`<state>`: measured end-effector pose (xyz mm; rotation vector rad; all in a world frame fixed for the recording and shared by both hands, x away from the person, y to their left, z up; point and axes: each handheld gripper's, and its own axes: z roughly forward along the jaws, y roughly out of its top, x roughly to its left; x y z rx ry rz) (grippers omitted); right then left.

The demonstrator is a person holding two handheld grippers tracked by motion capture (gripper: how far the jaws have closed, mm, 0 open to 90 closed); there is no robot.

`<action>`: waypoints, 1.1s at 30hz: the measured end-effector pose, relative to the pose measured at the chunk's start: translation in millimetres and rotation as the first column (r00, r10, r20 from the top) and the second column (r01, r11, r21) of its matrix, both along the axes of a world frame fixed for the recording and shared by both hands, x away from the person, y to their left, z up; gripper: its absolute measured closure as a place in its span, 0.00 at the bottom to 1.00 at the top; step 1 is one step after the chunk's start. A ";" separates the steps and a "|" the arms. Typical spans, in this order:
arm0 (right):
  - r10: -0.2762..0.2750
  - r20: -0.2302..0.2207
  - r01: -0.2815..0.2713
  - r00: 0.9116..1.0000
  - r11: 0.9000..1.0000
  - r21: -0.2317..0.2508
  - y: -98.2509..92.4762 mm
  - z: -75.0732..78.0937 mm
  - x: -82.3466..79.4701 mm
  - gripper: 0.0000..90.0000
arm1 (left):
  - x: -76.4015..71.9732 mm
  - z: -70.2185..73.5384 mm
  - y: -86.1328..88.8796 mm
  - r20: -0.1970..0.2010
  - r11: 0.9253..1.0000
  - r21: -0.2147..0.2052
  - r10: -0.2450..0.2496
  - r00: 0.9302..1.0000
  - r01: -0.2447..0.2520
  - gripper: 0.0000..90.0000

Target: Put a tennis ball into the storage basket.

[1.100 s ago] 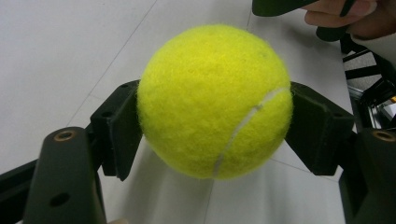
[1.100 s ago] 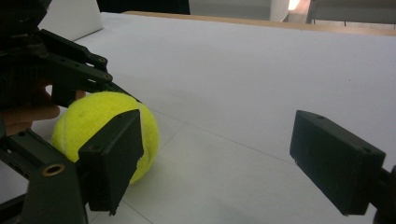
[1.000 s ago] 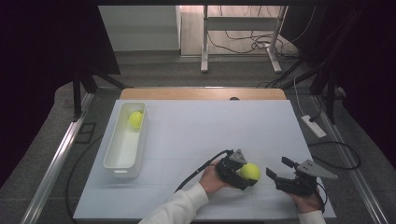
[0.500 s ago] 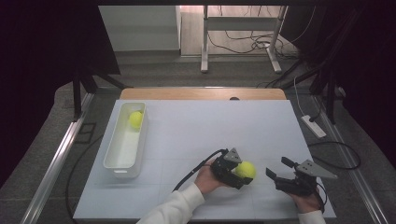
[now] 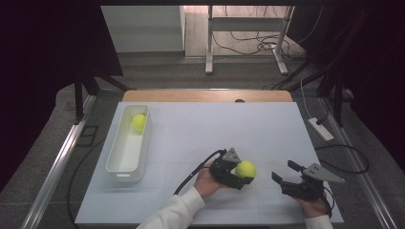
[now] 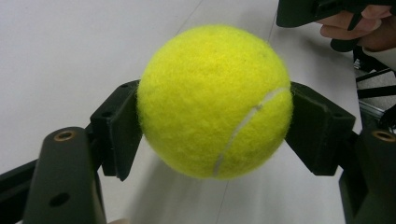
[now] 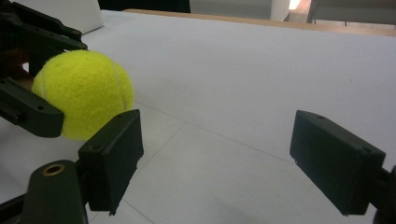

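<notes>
white tabletop point(image 5: 210, 129) spreads out under me, with dark floor and cables beyond its far edge. my left gripper point(image 5: 236, 174) has the tennis ball point(image 5: 245, 169) clamped between its two black pads, one pressing each side at the ball's widest part, which i judge is the surest hold on something round and fuzzy; in the left gripper view the ball point(image 6: 215, 101) sits squarely between the pads with its white seam curving down the front, and it looks lifted just off the table. taking that ball as my landmark: my right gripper point(image 5: 285, 177) waits near it on its right, jaws standing wide apart with nothing between them, and in the right gripper view point(image 7: 212, 158) it looks toward the ball, probably parked there to stay clear of the left hand's work. well apart from the ball, off to its left and farther back, sits the white tray point(image 5: 125, 162), lengthwise along the table's left side, with a second tennis ball point(image 5: 138, 122) resting in its far end. i reckon my ball is meant to join that one, so the carry runs leftward.
</notes>
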<state>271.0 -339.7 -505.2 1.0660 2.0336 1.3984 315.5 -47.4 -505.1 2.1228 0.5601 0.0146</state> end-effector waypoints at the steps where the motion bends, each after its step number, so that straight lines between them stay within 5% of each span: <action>1: 0.000 0.000 0.000 1.000 1.000 0.000 0.0 0.0 0.0 0.19 | -0.4 0.2 0.4 -0.005 1.000 -0.008 0.006 1.000 -0.006 0.30; 33: 0.000 0.003 0.000 1.000 1.000 -0.003 0.2 0.4 0.0 0.19 | 1.0 14.0 30.5 0.002 0.996 -0.069 0.061 0.998 -0.061 0.30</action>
